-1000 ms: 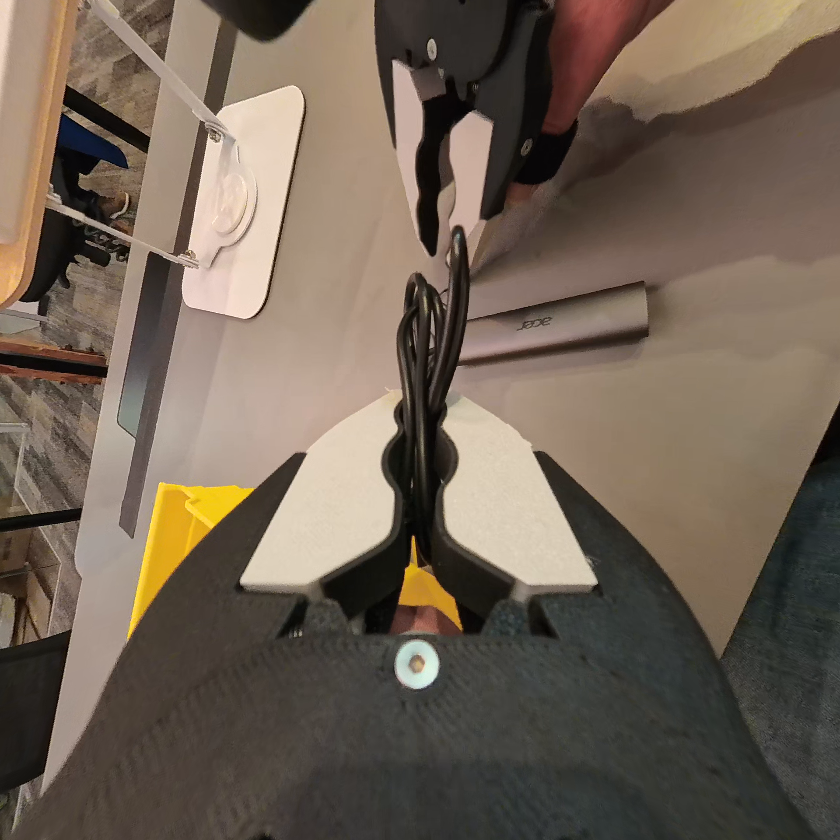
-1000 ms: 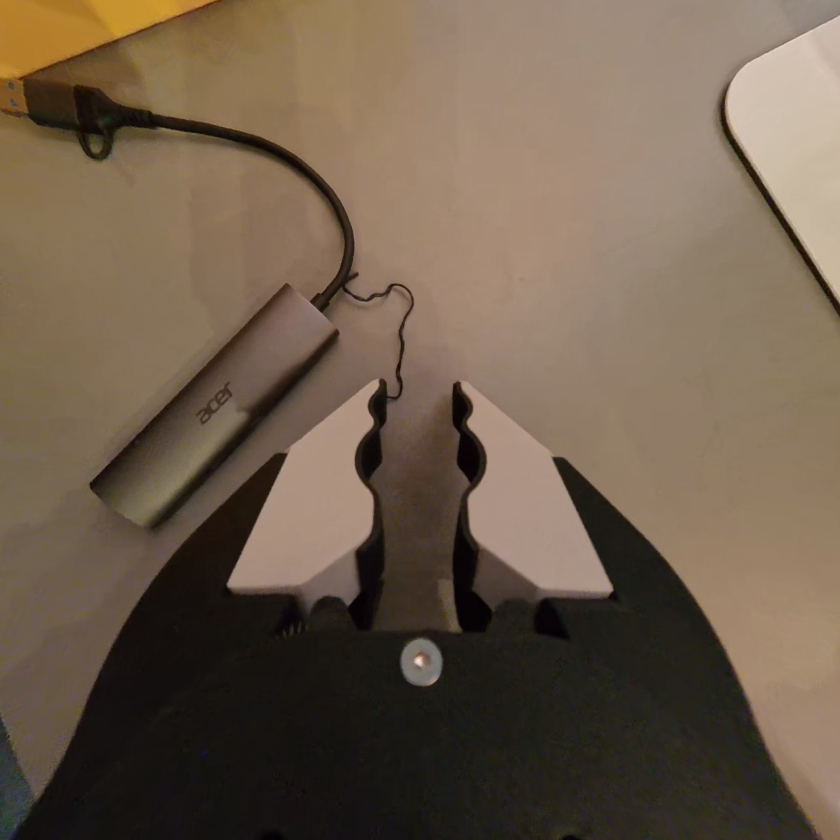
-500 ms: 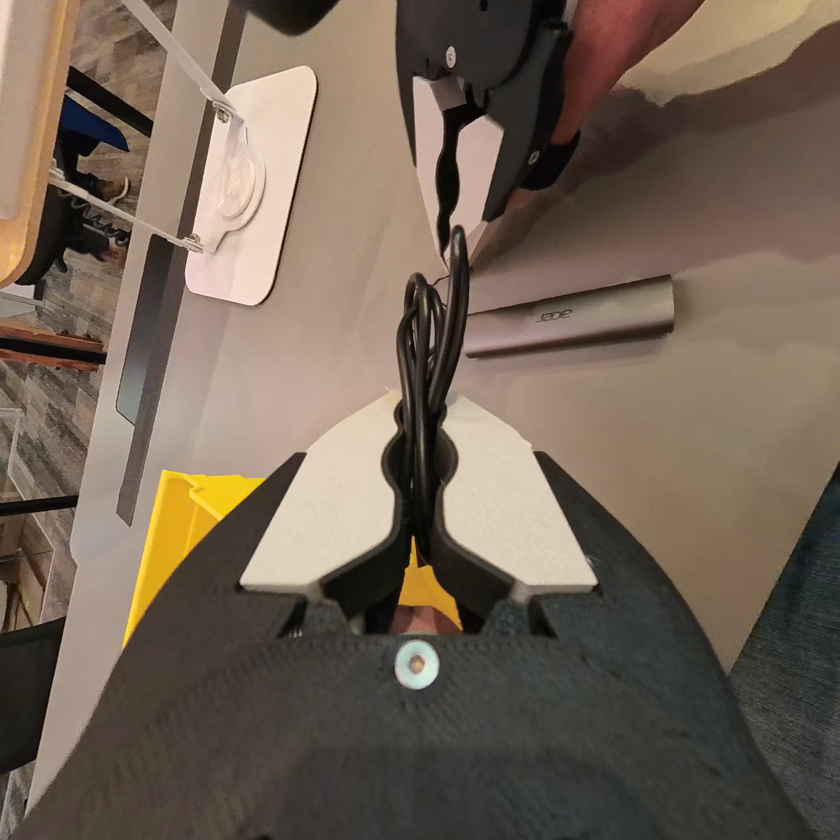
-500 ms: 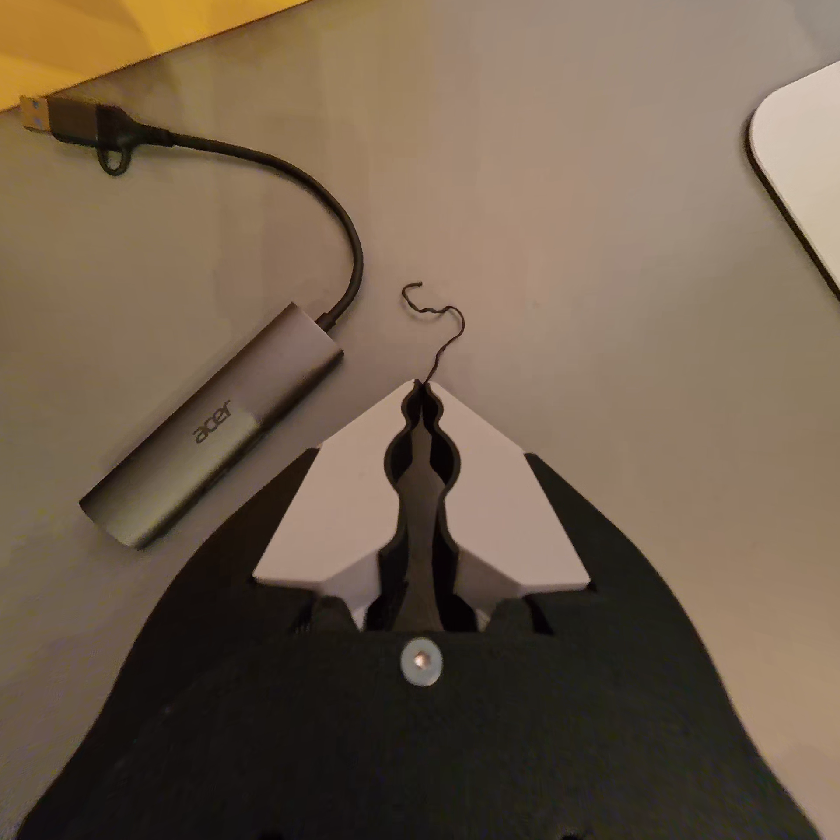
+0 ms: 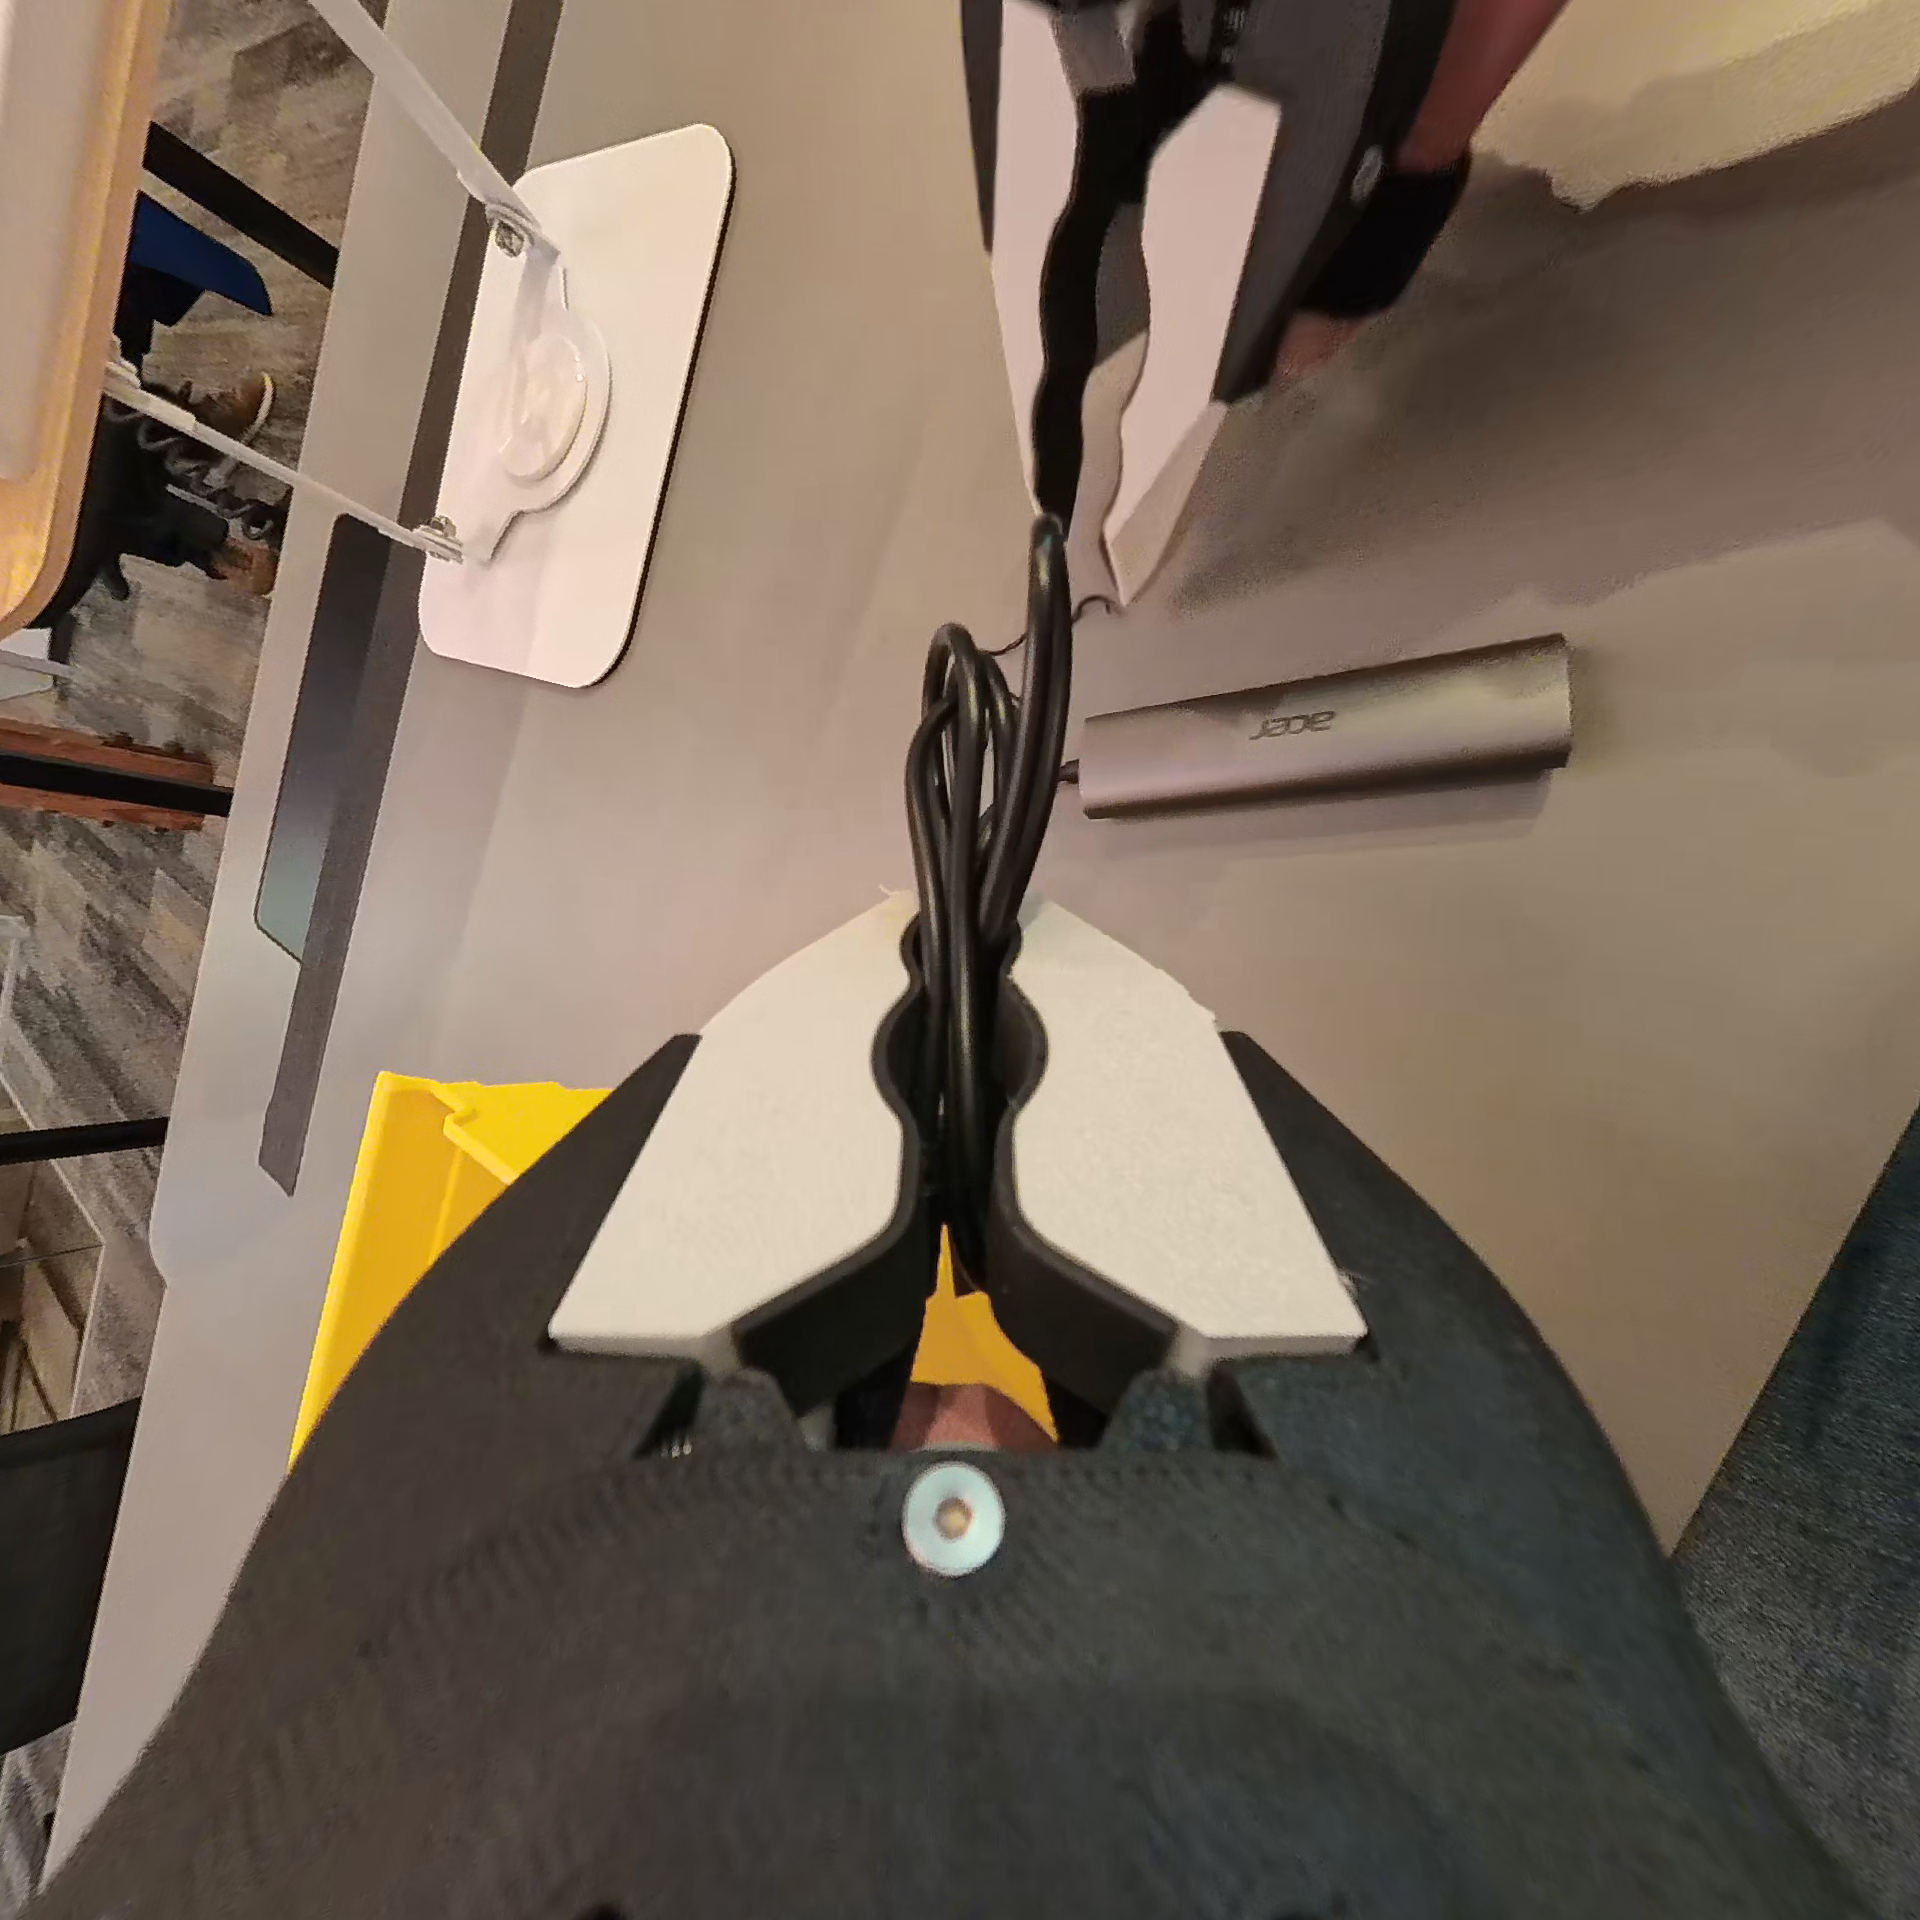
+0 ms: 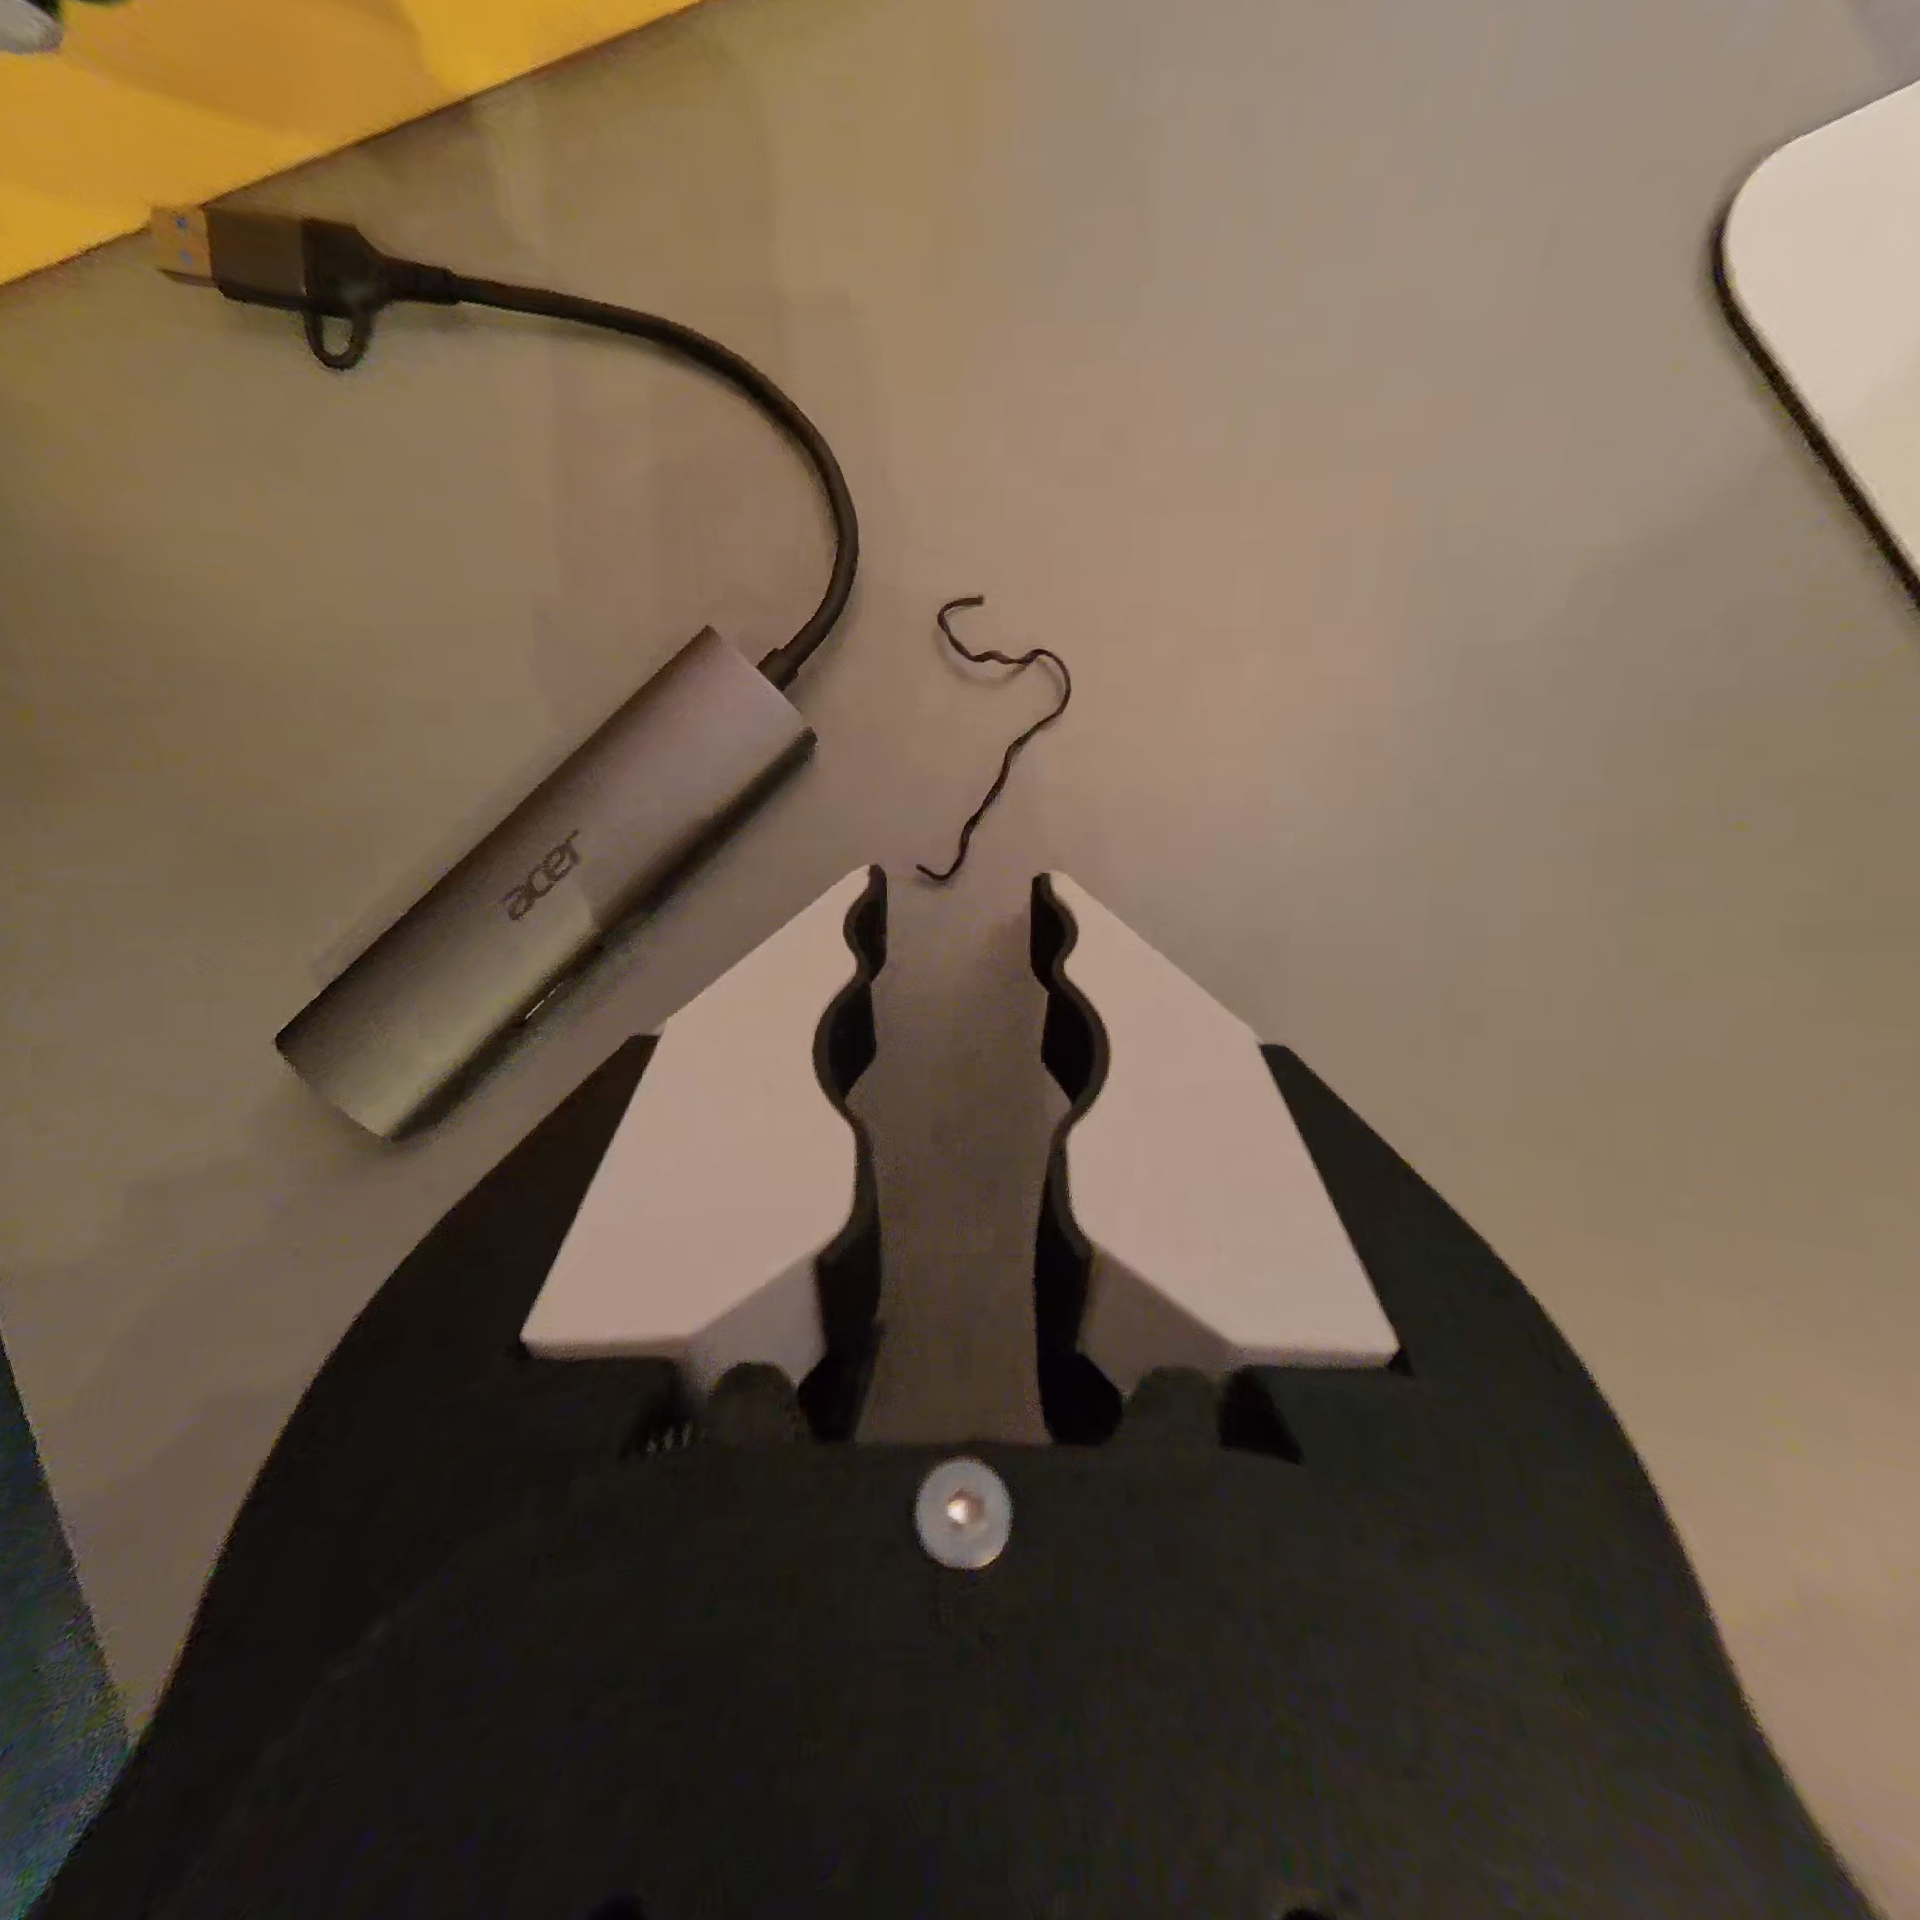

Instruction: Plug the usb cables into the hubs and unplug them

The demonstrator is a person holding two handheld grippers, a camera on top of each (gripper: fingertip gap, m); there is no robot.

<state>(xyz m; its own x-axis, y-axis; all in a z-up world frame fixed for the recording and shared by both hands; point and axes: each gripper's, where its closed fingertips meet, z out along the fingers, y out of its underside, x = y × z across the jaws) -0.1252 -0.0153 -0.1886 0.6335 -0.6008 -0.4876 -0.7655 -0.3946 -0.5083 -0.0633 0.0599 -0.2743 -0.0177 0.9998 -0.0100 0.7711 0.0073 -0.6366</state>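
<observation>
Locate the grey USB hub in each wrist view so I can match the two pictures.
Left wrist view: the grey USB hub lies flat on the table, right of centre, beyond the coiled black cable gripped by the left gripper.
Right wrist view: the hub lies diagonally at centre-left, left of the open right gripper.
Shared landmark: the yellow bin, lower left in the left view, top left in the right view.

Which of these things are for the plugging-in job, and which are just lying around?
For the job:
- grey hub with its own short lead and plug
- coiled black cable, held in the left tongs
- right tongs, open and empty

Just lying about:
- thin black twist tie on the table
- yellow bin
- white stand base
</observation>
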